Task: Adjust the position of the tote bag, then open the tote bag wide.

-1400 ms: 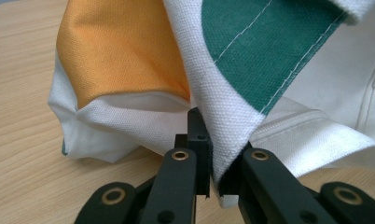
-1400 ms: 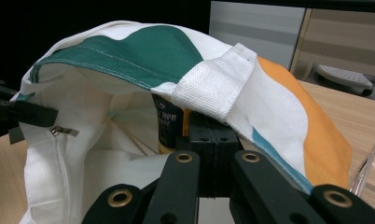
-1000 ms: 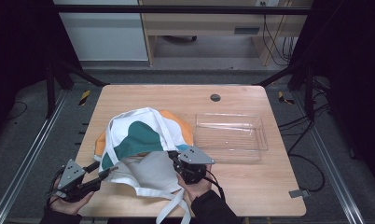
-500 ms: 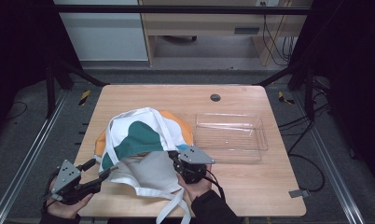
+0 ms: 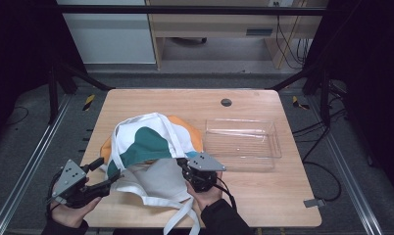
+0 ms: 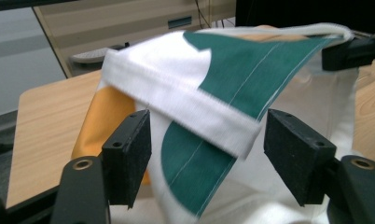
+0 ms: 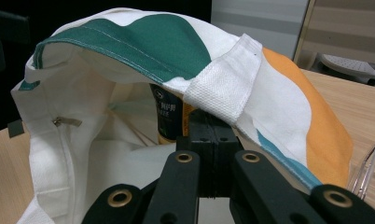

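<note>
While the right gripper [image 7: 209,140] is pinching the limp tote bag [image 5: 151,147] rim, the left gripper [image 6: 206,154] is spreading; hemmed edge looks grippable.

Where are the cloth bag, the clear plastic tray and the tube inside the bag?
Cloth bag [image 5: 148,144]: high view, green patch.
Clear plastic tray [image 5: 272,139]: high view, right rim.
Tube [image 7: 169,116]: right gripper view, dark label.
</note>
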Demonstrator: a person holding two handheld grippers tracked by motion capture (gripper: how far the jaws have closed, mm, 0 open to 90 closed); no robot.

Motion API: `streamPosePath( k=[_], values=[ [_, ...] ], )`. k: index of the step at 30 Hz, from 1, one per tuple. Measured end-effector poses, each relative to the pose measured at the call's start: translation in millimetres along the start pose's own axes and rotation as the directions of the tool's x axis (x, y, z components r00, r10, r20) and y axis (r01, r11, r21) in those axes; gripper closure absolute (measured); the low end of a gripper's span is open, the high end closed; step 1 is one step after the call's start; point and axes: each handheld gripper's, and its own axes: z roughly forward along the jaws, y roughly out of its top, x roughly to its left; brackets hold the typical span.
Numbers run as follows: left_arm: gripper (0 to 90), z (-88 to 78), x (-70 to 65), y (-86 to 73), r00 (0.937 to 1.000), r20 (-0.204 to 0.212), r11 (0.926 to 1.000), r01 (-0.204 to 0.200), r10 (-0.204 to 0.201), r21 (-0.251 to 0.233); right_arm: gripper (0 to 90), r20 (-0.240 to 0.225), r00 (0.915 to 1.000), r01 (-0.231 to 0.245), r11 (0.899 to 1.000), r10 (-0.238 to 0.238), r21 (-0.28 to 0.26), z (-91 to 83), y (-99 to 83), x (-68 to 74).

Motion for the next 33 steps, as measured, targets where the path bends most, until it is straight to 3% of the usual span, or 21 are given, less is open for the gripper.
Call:
streamPosePath(
  k=[7,13,22,33],
  values=[
    [30.7,15.8,-12.7,28.3,0.9996,0.025,0.9995,-0.016,0.016,-0.026,90.0,0.000,1.0000,0.004,1.000,-0.004,0.000,0.1,0.8,-0.2],
    [30.3,27.7,-22.0,38.1,0.9984,0.050,0.9993,-0.025,0.026,-0.027,90.0,-0.002,1.0000,0.002,1.000,-0.002,-0.003,-0.5,1.9,-0.5],
    [29.9,37.6,-29.7,36.1,0.9971,0.063,0.9991,-0.042,0.042,-0.003,90.0,0.000,1.0000,0.004,1.000,-0.004,-0.005,0.6,2.5,-1.4],
    [29.5,49.3,-32.8,25.8,0.9966,0.042,0.9962,-0.074,0.072,0.046,90.0,0.000,0.9999,0.015,1.000,-0.015,-0.002,1.3,3.4,-1.3]
  ],
)
